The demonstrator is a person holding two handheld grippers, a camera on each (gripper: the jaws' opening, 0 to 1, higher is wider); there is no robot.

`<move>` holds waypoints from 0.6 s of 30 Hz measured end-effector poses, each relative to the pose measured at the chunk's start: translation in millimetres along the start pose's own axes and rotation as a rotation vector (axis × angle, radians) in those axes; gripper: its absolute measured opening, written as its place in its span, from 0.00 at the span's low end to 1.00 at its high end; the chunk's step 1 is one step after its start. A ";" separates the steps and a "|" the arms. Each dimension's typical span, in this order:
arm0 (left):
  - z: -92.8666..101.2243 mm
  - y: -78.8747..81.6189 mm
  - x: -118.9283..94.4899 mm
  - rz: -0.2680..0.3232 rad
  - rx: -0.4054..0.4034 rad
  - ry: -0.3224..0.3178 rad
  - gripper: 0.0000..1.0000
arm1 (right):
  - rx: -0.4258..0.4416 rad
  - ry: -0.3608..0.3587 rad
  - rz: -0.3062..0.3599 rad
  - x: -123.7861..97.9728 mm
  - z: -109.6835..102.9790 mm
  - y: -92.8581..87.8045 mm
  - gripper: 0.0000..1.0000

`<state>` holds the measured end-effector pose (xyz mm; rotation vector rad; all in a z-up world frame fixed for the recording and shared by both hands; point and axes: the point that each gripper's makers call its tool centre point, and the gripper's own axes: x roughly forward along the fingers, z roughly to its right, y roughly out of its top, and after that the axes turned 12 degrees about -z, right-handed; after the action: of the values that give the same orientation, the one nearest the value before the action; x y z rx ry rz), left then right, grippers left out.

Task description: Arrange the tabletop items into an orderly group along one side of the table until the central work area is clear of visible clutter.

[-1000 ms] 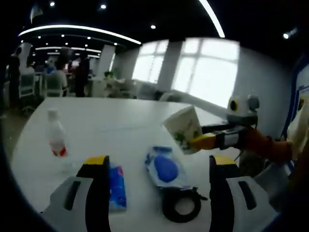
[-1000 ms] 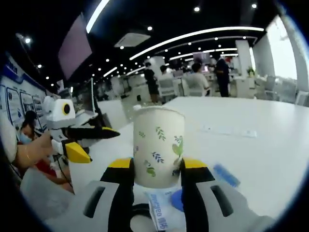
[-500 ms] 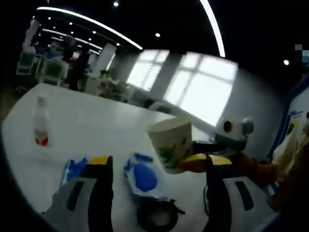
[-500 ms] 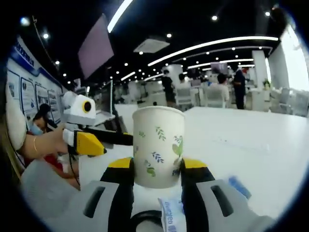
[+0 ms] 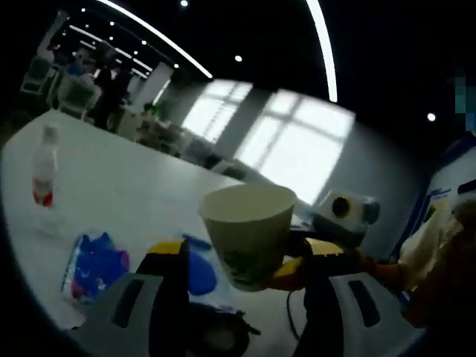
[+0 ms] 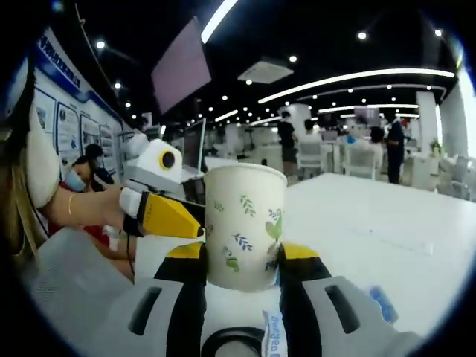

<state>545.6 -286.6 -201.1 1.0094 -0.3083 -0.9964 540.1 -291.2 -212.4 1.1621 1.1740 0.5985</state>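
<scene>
A white paper cup (image 6: 245, 227) with a green leaf print is upright between the jaws of my right gripper (image 6: 242, 256), which is shut on it. In the left gripper view the cup (image 5: 249, 234) hangs above the table just ahead of my open left gripper (image 5: 244, 297), held from the right by the right gripper (image 5: 296, 266). In the right gripper view the left gripper (image 6: 182, 216) comes in from the left, its yellow fingers (image 6: 165, 216) close beside the cup. On the white table (image 5: 126, 190) lie a blue packet (image 5: 93, 264), a blue wipes pack (image 5: 197, 269) and a black tape roll (image 5: 217, 336).
A small clear bottle (image 5: 43, 167) with a red label stands far left on the table. The tape roll (image 6: 238, 343) and the blue packet (image 6: 383, 303) lie below the cup. People and chairs (image 6: 349, 145) are beyond the table's far end. A person's hand (image 6: 82, 212) holds the left gripper.
The cup in my right gripper has come closer to the left gripper and sits higher before it. Both views have tilted up. The table items have not moved.
</scene>
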 end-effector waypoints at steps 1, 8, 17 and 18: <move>0.2 -0.6 0.3 -0.002 -0.001 -0.003 0.53 | 0.000 0.000 0.000 0.1 0.1 -0.2 0.37; -0.8 -2.2 3.2 0.004 -0.019 0.002 0.52 | -0.039 -0.010 -0.004 0.3 -1.4 0.5 0.37; 3.1 -6.9 3.7 0.007 -0.052 -0.023 0.39 | -0.055 -0.010 -0.025 3.5 -4.0 -4.4 0.38; 2.7 -7.3 3.8 0.007 -0.051 -0.018 0.39 | -0.053 -0.007 -0.023 3.3 -4.2 -4.2 0.37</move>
<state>541.9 -292.4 -206.4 0.9526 -0.2994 -1.0034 536.5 -288.2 -217.4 1.1036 1.1574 0.6045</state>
